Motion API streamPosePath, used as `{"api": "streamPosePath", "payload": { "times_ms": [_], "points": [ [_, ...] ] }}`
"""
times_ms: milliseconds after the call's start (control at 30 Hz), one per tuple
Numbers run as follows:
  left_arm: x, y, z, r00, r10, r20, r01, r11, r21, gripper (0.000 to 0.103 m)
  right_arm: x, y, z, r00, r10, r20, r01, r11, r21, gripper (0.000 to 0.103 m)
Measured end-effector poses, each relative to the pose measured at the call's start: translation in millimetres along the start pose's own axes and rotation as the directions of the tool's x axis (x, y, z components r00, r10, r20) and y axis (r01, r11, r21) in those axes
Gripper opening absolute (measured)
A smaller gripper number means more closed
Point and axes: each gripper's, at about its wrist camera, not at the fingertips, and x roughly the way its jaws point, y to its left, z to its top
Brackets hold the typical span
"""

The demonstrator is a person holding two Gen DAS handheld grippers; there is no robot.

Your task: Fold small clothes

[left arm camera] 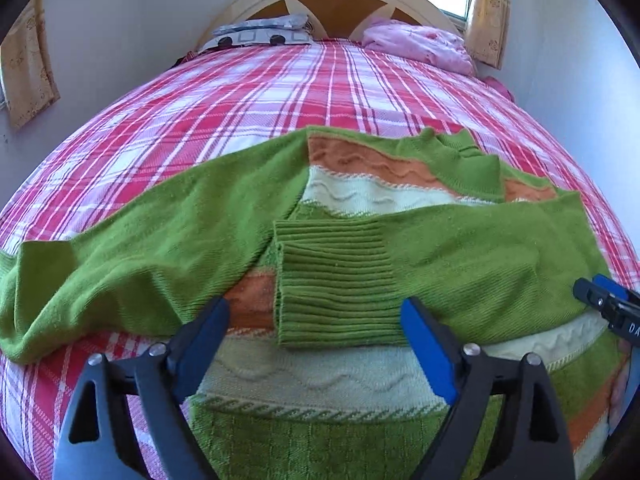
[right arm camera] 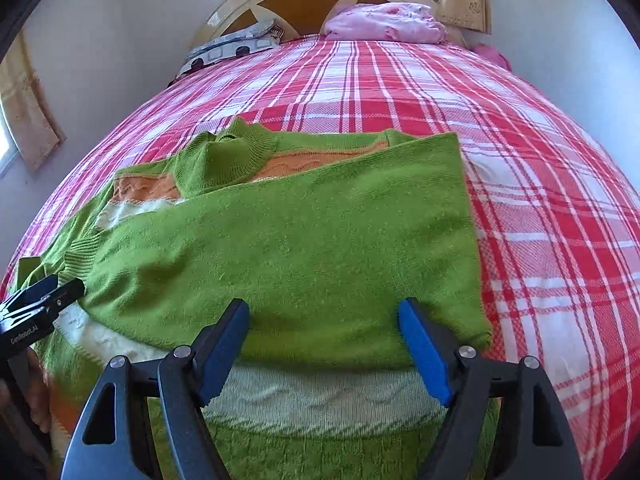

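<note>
Looking along our left tool [left arm camera: 316,320], spread wide and gripping nothing, we see the green sweater [left arm camera: 168,236] on the plaid bed [left arm camera: 240,92]: one sleeve trails off left, and the ribbed cuff [left arm camera: 336,280] lies just ahead between the pads. Only our right tool [right arm camera: 324,320], also spread and empty, shows the sweater's folded right edge [right arm camera: 468,220].

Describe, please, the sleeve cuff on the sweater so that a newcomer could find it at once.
On the red plaid bed lies a green sweater with orange and cream stripes. One sleeve is folded across its chest; its ribbed cuff lies mid-chest, the only thickly ridged, folded-back band there.
</note>
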Motion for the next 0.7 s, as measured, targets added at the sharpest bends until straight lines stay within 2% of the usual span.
{"api": "streamPosePath", "payload": {
  "times_ms": [100, 233, 300, 367, 400, 500, 600, 700],
  "points": [
    [-15, 5, -5, 1.0, -0.01, 0.012, 0.011, 1.0, -0.027, 0.09, -2, 2, -6, 1.0, -0.015, 0.022, 0.015, 1.0, -0.015, 0.078],
    [-45, 21, -20, 0.999, 0.039, 0.037, -0.037, 0.998, -0.05, 0.093, -4, 3, -9, 0.999, -0.018, 0.029, 0.019, 1.0, -0.019, 0.078],
    [-61, 32, -24, 0.995, 0.062, 0.08, -0.059, 0.997, -0.039, 0.093, -4, 5, -9, 0.999, -0.02, 0.033, 0.021, 1.0, -0.021, 0.078],
    [-76, 47, -25, 0.984, 0.131, 0.124, -0.13, 0.991, -0.018, 0.094, -6, 6, -10, 0.999, -0.018, 0.035, 0.019, 1.0, -0.02, 0.078],
    [-83, 59, -25, 0.977, 0.155, 0.144, -0.155, 0.988, -0.014, 0.097, -6, 6, -10, 0.999, -0.017, 0.036, 0.017, 1.0, -0.018, 0.078],
    [-90, 100, -24, 0.958, 0.235, 0.165, -0.232, 0.972, -0.034, 0.103, -7, 5, -10, 0.999, -0.004, 0.042, 0.005, 1.0, -0.01, 0.078],
    [-81, 151, -20, 0.934, 0.343, 0.102, -0.335, 0.938, -0.089, 0.103, -8, 3, -10, 0.999, 0.012, 0.049, -0.013, 1.0, 0.002, 0.078],
    [-77, 210, -19, 0.916, 0.396, 0.055, -0.377, 0.901, -0.216, 0.103, -8, 2, -11, 0.998, 0.02, 0.052, -0.021, 1.0, 0.008, 0.078]
  ]
}}
